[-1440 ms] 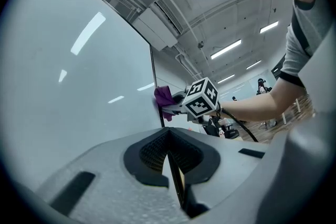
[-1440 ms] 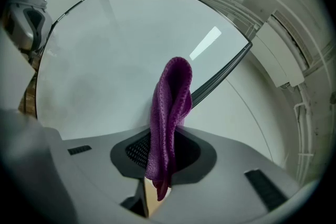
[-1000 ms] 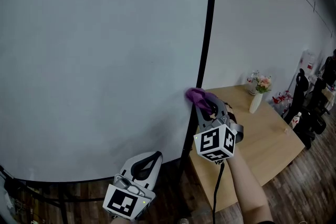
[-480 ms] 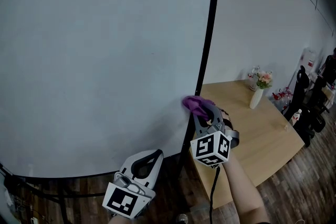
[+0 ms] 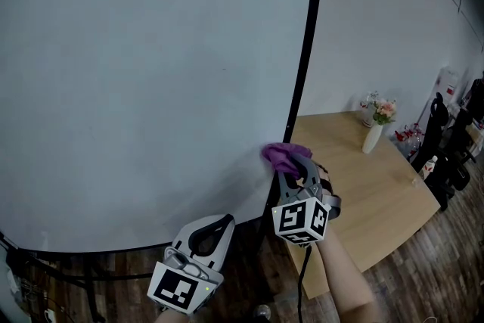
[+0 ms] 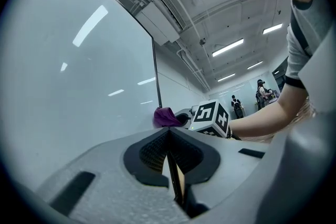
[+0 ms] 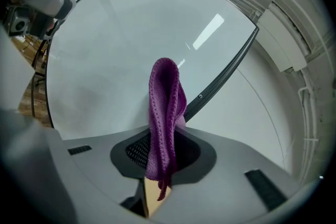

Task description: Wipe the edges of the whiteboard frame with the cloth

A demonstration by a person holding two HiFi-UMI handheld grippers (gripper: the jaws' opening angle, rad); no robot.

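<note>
At the right-hand vertical edge of the whiteboard (image 5: pixel 151 87), low on its black frame (image 5: pixel 304 64), a purple cloth (image 5: pixel 282 155) is held by the right tongs (image 5: pixel 290 165). In the right gripper view the tongs are seen closed upon the cloth, which is pinched between the two jaws; a folded, knitted bunch stands up beyond the tips and a short end hangs back between them. Seen from the head view, the bunched part projects ahead of the tongs and overlaps the dark frame strip, so that it appears to be laid against the edge; actual contact cannot be confirmed from any view. The marker cube of the right tongs is turned toward the head camera, and a bare forearm is seen behind it. The left tongs (image 5: pixel 209 233) are held lower and to the left, in front of the bottom part of the board and well apart from the cloth; in the left gripper view their jaws are brought together with nothing between them. To the right of the frame a wooden desk (image 5: pixel 393 197) is seen, on which a white vase (image 5: pixel 370 141) with flowers is stood near the wall.
</note>
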